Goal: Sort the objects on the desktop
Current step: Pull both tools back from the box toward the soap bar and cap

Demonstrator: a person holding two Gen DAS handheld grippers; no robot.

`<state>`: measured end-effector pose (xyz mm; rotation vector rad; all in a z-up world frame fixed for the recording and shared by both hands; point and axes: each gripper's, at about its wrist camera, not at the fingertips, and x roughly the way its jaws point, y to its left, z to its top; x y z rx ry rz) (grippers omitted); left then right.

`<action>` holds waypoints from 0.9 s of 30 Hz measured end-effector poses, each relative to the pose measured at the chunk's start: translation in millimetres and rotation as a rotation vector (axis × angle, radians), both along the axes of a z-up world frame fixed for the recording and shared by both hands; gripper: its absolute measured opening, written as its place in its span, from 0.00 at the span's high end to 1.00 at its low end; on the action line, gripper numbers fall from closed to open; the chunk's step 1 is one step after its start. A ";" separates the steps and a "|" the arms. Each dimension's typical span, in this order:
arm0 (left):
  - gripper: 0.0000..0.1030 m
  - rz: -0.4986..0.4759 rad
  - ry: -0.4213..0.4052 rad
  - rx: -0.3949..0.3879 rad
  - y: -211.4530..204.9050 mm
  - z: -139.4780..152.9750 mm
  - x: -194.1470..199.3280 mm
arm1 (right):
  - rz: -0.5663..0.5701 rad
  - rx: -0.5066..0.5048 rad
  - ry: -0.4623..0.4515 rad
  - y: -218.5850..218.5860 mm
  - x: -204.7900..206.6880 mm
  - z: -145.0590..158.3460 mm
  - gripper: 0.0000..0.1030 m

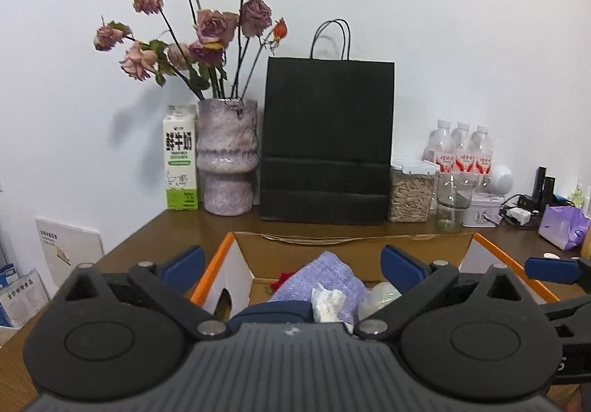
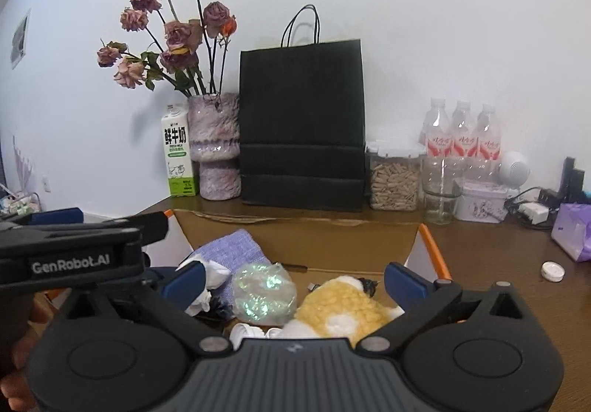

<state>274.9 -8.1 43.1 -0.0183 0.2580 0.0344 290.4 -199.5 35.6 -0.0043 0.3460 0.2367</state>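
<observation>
An open cardboard box (image 1: pixel 221 264) with orange edges stands on the brown desk. It holds a lilac cloth (image 1: pixel 328 269), a crumpled white tissue (image 1: pixel 327 301), a shiny crumpled wrap (image 2: pixel 264 292) and a yellow and white plush (image 2: pixel 343 308). My left gripper (image 1: pixel 293 264) hovers open over the cloth and tissue, its blue pads wide apart and touching nothing. My right gripper (image 2: pixel 295 282) is open too, above the wrap and the plush, gripping nothing. The left gripper's black body (image 2: pixel 74 245) shows at the left of the right wrist view.
Along the wall behind the box stand a milk carton (image 1: pixel 181 160), a vase of dried roses (image 1: pixel 227 160), a black paper bag (image 1: pixel 327 142), a seed jar (image 1: pixel 410 194), a glass (image 1: pixel 450 201) and three bottles (image 1: pixel 461 149). A purple tissue pack (image 2: pixel 572 231) and a white cap (image 2: pixel 552 271) lie on the right.
</observation>
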 end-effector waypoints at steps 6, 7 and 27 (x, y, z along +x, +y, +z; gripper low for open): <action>0.00 0.009 0.019 -0.009 -0.4 -0.2 0.5 | -0.006 -0.008 0.000 -0.1 -2.8 0.9 0.00; 0.00 0.009 0.019 -0.011 -0.2 -0.5 0.0 | -0.007 -0.007 -0.001 -0.2 -3.7 1.1 0.00; 0.00 0.000 0.036 -0.035 3.6 -5.7 -6.7 | 0.001 -0.037 -0.013 1.3 -12.3 -2.2 0.00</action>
